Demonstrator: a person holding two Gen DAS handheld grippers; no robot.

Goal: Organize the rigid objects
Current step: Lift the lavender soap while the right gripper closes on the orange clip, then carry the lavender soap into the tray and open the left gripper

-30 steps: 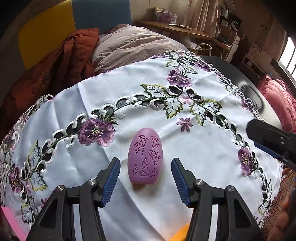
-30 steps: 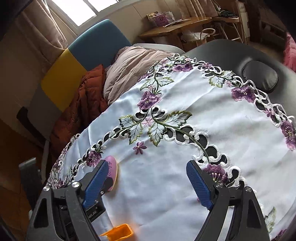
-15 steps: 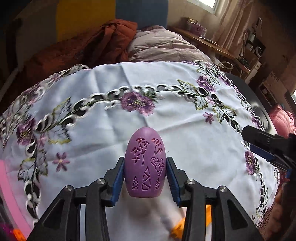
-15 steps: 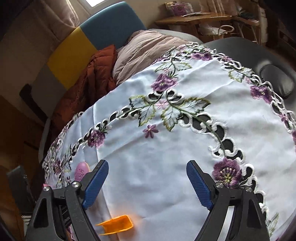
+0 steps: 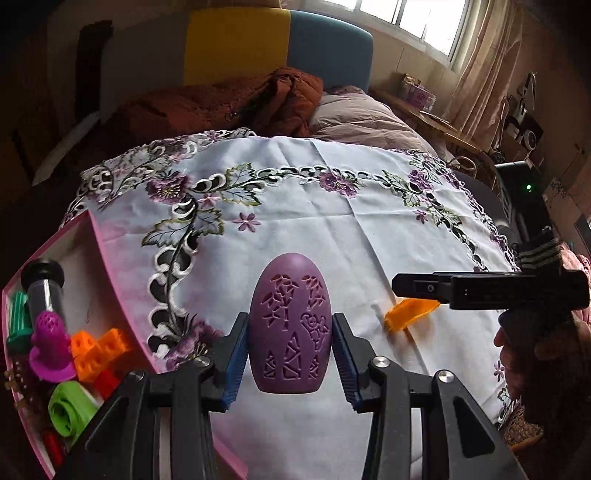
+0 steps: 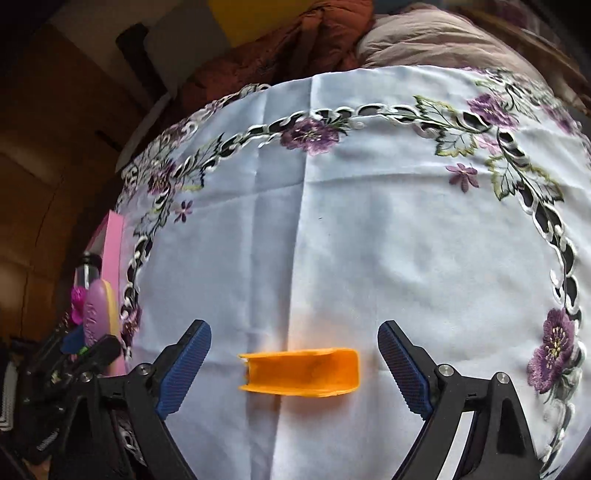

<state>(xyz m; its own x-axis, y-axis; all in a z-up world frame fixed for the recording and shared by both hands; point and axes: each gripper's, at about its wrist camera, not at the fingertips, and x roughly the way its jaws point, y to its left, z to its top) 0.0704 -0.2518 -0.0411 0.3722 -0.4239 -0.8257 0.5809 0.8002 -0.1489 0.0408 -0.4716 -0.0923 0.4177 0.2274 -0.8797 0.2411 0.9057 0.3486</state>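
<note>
Home bedroom or bed-sitting room, lived in. Beyond the fingers: bed heaped with a rust-brown quilt (image 5: 229,107) and a pale pink duvet (image 5: 362,118), backed by a padded headboard (image 5: 277,44) in yellow and teal panels. Far right of the fingers: window (image 5: 417,18) with daylight, beige curtains (image 5: 487,66), and a wooden desk (image 5: 439,125) cluttered with small items, details too small to tell. Directly ahead of the fingers: white tablecloth (image 5: 314,221) embroidered with purple flowers and cutwork. Left of the fingers: pink box (image 5: 110,273) of bright plastic toys. Domestic textiles, bedding and personal clutter throughout.
</note>
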